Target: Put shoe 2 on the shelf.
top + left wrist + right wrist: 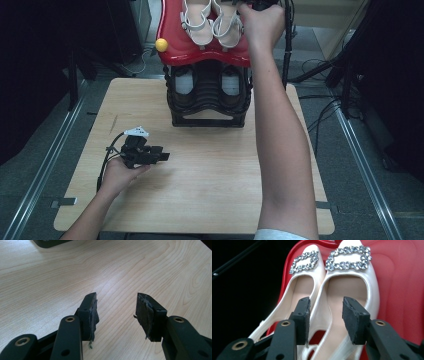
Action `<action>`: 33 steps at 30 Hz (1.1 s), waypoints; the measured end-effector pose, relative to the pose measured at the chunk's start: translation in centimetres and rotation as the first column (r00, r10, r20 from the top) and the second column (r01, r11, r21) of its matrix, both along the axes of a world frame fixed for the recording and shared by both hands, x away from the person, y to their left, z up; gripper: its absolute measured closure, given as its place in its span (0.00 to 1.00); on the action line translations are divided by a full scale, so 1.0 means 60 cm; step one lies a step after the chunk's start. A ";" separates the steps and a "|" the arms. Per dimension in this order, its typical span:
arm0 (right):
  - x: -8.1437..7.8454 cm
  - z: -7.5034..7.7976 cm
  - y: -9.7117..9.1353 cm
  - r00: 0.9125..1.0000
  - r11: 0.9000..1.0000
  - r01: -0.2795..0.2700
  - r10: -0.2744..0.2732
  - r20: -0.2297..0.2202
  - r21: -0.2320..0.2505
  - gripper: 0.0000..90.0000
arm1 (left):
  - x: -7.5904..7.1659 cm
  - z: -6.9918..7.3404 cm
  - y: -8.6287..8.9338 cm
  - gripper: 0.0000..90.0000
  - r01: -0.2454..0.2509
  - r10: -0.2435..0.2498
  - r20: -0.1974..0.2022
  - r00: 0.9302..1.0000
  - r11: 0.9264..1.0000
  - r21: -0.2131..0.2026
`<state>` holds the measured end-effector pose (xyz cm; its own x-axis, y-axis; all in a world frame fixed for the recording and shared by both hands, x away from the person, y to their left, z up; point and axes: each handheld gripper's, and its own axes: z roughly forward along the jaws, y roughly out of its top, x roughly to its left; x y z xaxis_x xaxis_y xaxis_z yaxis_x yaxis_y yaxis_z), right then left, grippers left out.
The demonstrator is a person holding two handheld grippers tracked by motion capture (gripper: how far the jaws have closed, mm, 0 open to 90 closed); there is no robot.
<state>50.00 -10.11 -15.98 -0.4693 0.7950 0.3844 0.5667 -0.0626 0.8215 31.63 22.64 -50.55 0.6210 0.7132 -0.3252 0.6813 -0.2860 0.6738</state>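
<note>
Up at the top centre of the high view, a pair of white shoes (212, 22) sits side by side on the red top shelf (172, 47) of the shoe rack (207, 107), and the right gripper (325, 315) hangs right over them, jaws parted, nothing clamped between its pads. Looks like the placing is done; what's left is pulling that hand clear. Lower left, the left gripper (116, 315) rests low over the bare desk (210, 185), jaws standing wide and empty. The lower tier of the rack also holds shoes, too dark to make out.
</note>
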 end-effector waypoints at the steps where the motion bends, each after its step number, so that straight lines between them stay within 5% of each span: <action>1: -0.002 -0.003 -0.005 1.000 1.000 -0.009 0.009 0.008 0.003 0.62 | 0.000 0.000 0.000 0.58 -0.001 0.001 0.001 1.000 1.000 0.001; 9: -0.022 -0.017 -0.046 0.998 1.000 -0.029 0.028 0.051 0.005 0.57 | 0.001 -0.002 0.000 0.58 0.002 -0.002 -0.001 1.000 1.000 0.014; 33: -0.065 -0.106 -0.203 0.999 0.999 0.047 -0.047 0.011 -0.016 0.57 | 0.000 -0.001 -0.002 0.57 0.005 -0.006 0.009 1.000 1.000 0.020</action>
<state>46.13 -22.26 -22.32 -0.4350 0.8226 0.3663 0.5550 -0.0753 0.8284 31.62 22.51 -50.62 0.6278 0.7161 -0.3052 0.6735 -0.3031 0.6742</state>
